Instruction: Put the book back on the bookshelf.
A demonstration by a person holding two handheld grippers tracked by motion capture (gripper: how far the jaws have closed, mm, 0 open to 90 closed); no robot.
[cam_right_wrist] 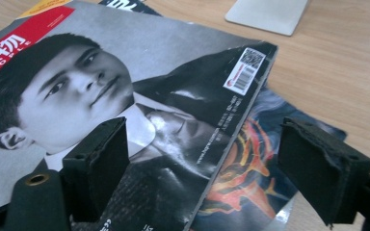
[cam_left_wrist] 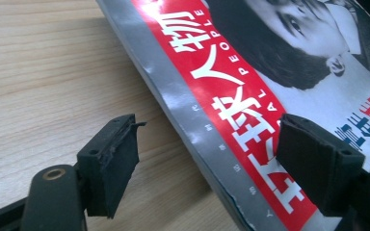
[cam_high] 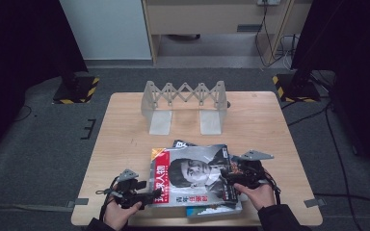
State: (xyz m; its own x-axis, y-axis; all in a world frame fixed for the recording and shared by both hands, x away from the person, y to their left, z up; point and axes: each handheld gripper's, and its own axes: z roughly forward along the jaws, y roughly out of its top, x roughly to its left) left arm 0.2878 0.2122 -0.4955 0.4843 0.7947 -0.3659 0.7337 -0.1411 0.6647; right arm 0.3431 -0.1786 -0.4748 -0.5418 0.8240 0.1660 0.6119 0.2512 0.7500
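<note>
Stacked at 6 o'clock on the wooden bench [cam_high: 125, 125]: top magazine [cam_high: 192, 175] over a lower magazine [cam_right_wrist: 250, 183]. Left tool [cam_left_wrist: 207, 163], spread wide, straddling the top magazine's spine edge, pads clear. Right tool [cam_right_wrist: 202, 168], spread, straddling its opposite edge, gripping nothing.

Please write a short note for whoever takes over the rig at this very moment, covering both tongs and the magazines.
Left tongs: open, straddling the spine edge of the top magazine, pads not pressing.
Right tongs: open, straddling the top magazine's opposite edge near the barcode, pads not pressing.
Things: the top magazine lies flat on a stack at the near side of the table; a lower magazine sticks out beneath it. The expanding rack stands at the far side, with nothing in it.
Done: both tongs lined up on the top magazine.
Left: probably close, lift, and stand it in the rack, then the others.
</note>
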